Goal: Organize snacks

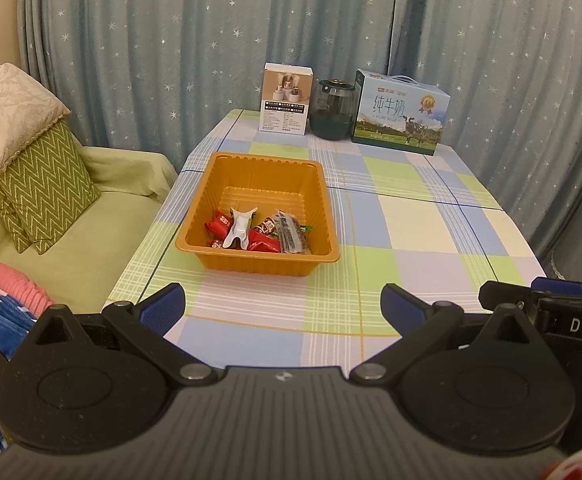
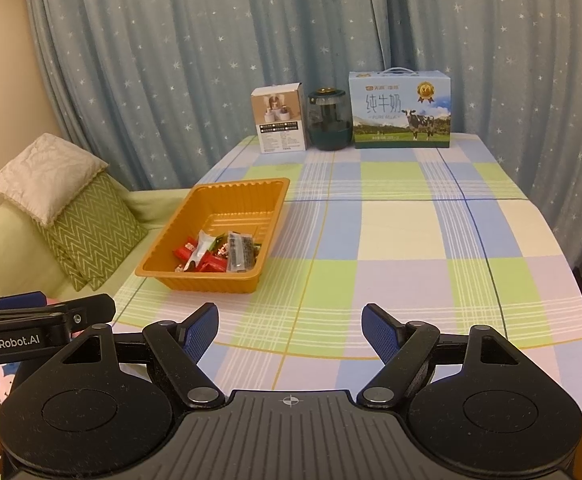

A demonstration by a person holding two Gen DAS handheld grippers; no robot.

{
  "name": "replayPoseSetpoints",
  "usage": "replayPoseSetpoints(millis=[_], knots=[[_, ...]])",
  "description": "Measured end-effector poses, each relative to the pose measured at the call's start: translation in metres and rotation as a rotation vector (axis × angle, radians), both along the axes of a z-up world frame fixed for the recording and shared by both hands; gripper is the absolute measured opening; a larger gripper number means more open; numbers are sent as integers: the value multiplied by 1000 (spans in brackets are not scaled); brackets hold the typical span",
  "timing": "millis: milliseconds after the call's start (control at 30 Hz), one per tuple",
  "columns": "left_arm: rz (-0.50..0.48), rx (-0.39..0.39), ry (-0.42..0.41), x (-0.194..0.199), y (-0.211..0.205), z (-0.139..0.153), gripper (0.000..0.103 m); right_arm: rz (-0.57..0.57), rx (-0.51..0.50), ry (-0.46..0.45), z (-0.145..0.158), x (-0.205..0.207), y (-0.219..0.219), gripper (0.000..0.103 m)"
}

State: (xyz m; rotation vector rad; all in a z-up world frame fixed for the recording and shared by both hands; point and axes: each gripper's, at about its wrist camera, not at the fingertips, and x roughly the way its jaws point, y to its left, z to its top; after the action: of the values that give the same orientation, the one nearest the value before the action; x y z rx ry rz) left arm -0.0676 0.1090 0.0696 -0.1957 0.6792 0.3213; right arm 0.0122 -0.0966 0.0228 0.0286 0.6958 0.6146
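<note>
An orange plastic tray (image 1: pixel 215 196) stands on the left part of the checked tablecloth; it also shows in the right wrist view (image 2: pixel 179 228). Several wrapped snacks (image 1: pixel 259 232) lie in its near end: red packets, a white one and a clear dark one; they also show in the right wrist view (image 2: pixel 219 254). My left gripper (image 1: pixel 283 308) is open and empty, above the table's near edge, short of the tray. My right gripper (image 2: pixel 289 332) is open and empty, to the right of the tray. Each gripper shows at the edge of the other's view.
At the table's far edge stand a small white box (image 1: pixel 287 100), a dark glass jar (image 1: pixel 333 108) and a milk carton box (image 1: pixel 401 114). A green sofa with cushions (image 1: pixel 39 184) lies left of the table. Star-patterned curtains hang behind.
</note>
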Motion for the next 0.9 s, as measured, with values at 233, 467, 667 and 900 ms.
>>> replayPoseSetpoints(millis=[233, 467, 667, 900], knots=[[1, 0, -2, 1, 0, 0, 103, -2, 2, -2, 1, 1, 0, 78], [-1, 4, -2, 2, -1, 1, 103, -3, 3, -3, 2, 1, 0, 78], [-4, 6, -3, 3, 0, 2, 103, -3, 3, -3, 2, 2, 0, 78], [-5, 7, -4, 3, 0, 2, 103, -2, 4, -3, 2, 2, 0, 78]])
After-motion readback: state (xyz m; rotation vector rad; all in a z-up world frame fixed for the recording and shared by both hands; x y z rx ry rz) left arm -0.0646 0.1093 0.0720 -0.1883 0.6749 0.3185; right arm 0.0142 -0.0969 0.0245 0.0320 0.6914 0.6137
